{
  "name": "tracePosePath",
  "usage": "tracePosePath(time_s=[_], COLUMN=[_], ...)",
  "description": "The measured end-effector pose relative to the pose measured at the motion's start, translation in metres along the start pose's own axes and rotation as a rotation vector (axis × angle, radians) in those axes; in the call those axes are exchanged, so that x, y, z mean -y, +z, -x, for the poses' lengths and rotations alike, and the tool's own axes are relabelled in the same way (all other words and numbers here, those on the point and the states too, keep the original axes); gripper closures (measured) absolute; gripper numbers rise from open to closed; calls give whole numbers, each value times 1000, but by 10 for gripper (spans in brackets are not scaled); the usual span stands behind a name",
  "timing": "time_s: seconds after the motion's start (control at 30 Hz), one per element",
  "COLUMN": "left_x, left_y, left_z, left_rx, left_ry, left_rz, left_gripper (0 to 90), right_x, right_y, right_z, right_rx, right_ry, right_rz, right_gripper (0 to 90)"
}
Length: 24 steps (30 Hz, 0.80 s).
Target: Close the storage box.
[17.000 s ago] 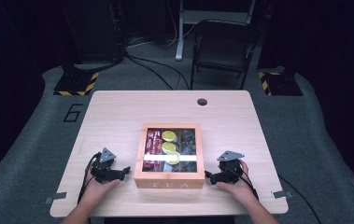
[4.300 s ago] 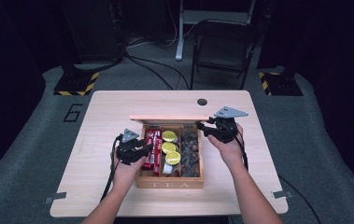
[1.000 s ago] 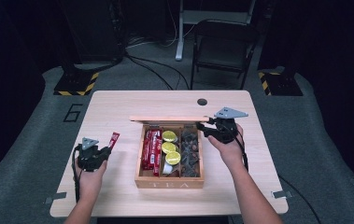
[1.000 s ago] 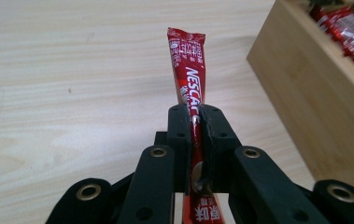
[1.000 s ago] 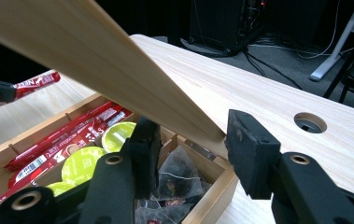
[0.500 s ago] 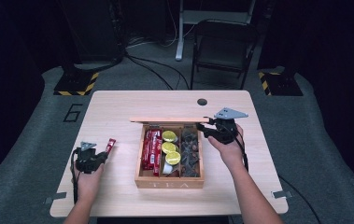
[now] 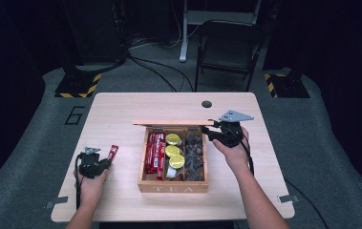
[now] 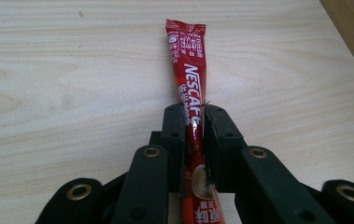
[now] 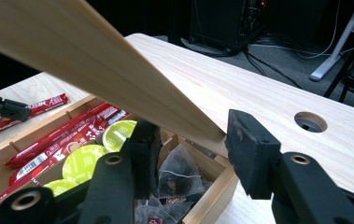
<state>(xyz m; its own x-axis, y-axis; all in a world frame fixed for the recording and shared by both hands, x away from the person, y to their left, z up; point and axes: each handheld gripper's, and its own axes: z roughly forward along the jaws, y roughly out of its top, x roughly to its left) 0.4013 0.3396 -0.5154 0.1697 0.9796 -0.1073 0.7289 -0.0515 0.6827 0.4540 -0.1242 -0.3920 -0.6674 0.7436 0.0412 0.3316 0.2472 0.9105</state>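
Your left gripper (image 8: 194, 122) has lowered the red sachet (image 8: 189, 74) onto the table (image 7: 121, 109), left of the box (image 7: 174, 183); its jaws are just easing open around it. Your right gripper (image 9: 191, 140) pinches the raised lid (image 9: 95, 60).

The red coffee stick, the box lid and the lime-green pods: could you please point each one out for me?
red coffee stick (image 8: 191, 74), left gripper view, its printed middle.
box lid (image 9: 95, 56), right gripper view, its underside.
lime-green pods (image 7: 173, 150), high view, the middle pod's top.
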Motion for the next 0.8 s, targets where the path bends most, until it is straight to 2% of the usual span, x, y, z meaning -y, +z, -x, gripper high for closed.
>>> tracePosePath(time_s=[0.1,0.23,0.37,0.6,0.8], left_x=[0,0,0,-3,-6], left_y=[0,-1,-3,-8,-11], left_z=[0,-1,-1,3,9], left_rx=[-10,-30,-15,-5,19], left_ry=[-2,-6,-13,-7,16], left_rz=[1,15,30,60,52], left_gripper=[739,640,566,506,484], right_x=[0,0,0,1,1], right_y=[0,0,0,0,0], right_z=[0,0,0,0,0], right_rx=[0,0,-1,-3,-3], right_ry=[1,2,2,3,1], right_rz=[0,0,0,-4,-3], right_gripper=[548,548,547,547,547])
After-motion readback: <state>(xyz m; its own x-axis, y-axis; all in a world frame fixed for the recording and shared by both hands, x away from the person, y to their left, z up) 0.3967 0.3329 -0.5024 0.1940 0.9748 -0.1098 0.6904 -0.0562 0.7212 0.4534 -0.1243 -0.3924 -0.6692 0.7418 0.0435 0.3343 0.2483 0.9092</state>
